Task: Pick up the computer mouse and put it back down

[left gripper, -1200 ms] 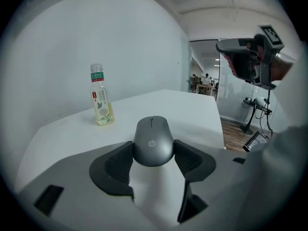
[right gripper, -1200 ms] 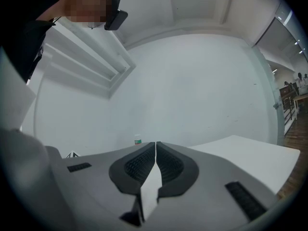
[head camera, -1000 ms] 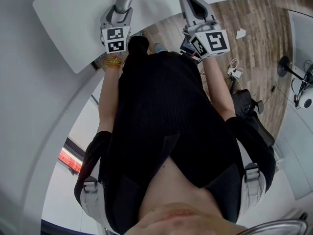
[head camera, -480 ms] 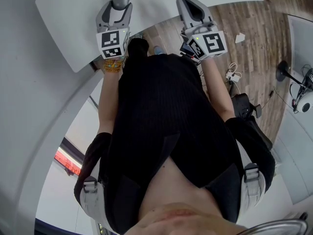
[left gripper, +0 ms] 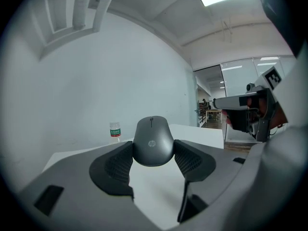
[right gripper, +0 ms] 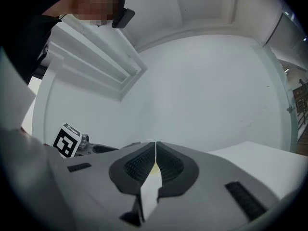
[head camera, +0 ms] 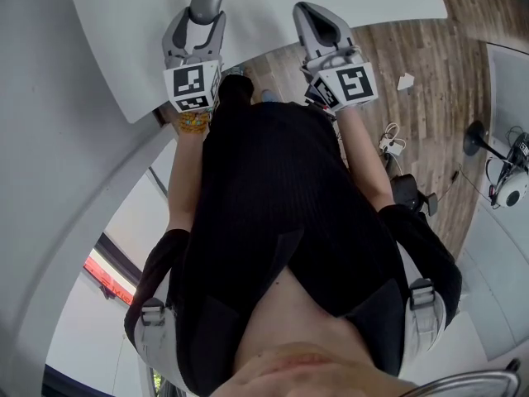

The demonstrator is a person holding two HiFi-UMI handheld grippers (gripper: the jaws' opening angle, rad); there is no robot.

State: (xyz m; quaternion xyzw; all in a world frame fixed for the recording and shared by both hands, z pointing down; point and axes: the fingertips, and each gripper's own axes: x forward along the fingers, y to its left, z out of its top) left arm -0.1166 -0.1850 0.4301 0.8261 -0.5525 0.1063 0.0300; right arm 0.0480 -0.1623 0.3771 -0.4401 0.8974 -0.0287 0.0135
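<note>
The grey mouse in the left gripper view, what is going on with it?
A person holds tongs in each hand. The left tongs are clamped on the sides of a grey computer mouse, held above the white table. The right tongs are shut with nothing between them.

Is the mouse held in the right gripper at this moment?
No: the right gripper is shut with nothing between its jaws, while the mouse is clamped in the left gripper.
</note>
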